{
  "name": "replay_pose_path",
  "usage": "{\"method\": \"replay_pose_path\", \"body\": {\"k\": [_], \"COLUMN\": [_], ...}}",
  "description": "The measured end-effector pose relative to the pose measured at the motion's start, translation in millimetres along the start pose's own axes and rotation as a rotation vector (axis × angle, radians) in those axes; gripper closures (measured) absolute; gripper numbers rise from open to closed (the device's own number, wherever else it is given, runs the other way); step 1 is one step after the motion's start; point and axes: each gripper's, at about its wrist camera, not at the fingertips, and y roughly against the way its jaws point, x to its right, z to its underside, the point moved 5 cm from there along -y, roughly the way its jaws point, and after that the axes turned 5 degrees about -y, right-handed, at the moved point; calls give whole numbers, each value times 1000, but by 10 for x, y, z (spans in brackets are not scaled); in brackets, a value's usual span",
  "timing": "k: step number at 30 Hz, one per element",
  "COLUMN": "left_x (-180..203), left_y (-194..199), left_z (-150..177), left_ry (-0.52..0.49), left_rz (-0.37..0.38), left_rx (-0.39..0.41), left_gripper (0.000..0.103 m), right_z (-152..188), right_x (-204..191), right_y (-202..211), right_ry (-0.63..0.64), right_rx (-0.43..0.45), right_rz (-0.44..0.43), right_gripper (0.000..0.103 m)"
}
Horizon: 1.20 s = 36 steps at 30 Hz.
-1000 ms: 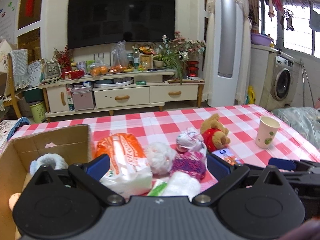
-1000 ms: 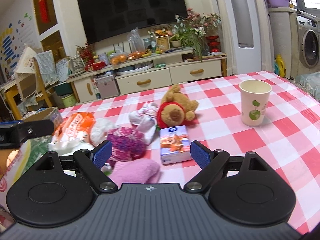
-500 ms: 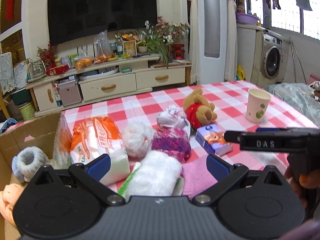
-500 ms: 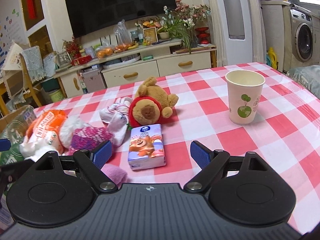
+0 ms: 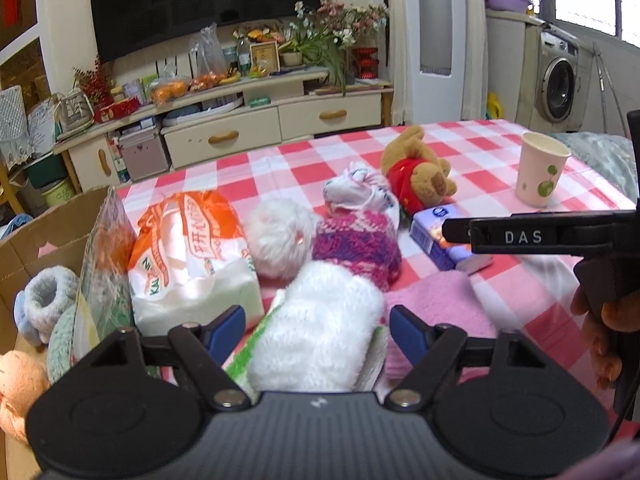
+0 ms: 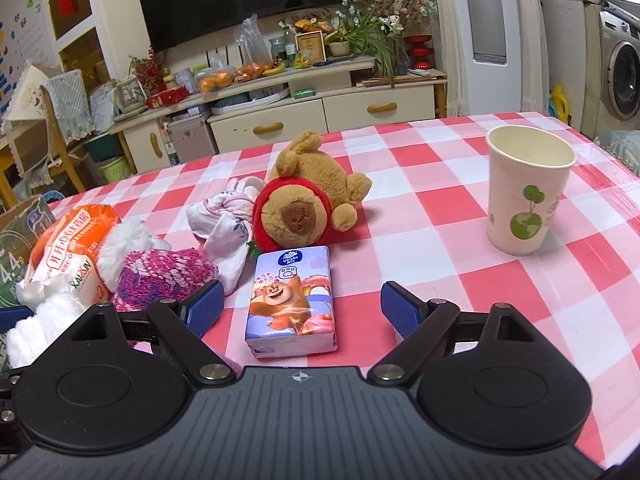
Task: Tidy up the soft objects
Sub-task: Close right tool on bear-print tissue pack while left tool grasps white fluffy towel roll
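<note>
Soft things lie on the red-checked table. My left gripper (image 5: 318, 326) is open, its fingers either side of a white fluffy towel roll (image 5: 320, 320). Beyond it lie a purple knit hat (image 5: 356, 240), a white pompom (image 5: 278, 232), an orange-white tissue bag (image 5: 188, 248), a knotted cloth (image 5: 360, 192), a brown bear in red (image 5: 416, 172) and a pink towel (image 5: 436, 304). My right gripper (image 6: 300, 306) is open, straddling a purple tissue pack (image 6: 292, 304); the bear (image 6: 308, 204) lies just past it.
A cardboard box (image 5: 44, 236) at the left holds a grey knit ring (image 5: 48, 300) and an orange plush (image 5: 16, 384). A paper cup (image 6: 524, 192) stands at the right. A TV cabinet (image 5: 240, 128) stands behind the table.
Both grippers have moved forward and lower toward the pile. The white towel roll now sits between my left fingers and the tissue pack between my right fingers.
</note>
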Motion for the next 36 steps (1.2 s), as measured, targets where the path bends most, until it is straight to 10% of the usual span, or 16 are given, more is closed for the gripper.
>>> {"method": "replay_pose_path", "body": {"k": [10, 17, 36], "left_x": [-45, -53, -56], "left_y": [-85, -95, 0], "left_z": [6, -13, -112], "left_ry": [40, 55, 153], "left_rz": [18, 31, 110], "left_rx": [-57, -65, -13], "left_gripper": [52, 59, 61], "right_z": [-1, 25, 39], "right_x": [-76, -61, -17], "right_y": [-141, -222, -87], "right_ry": [67, 82, 25], "right_rx": [-14, -45, -39], "right_rz": [10, 10, -40], "right_gripper": [9, 39, 41]}}
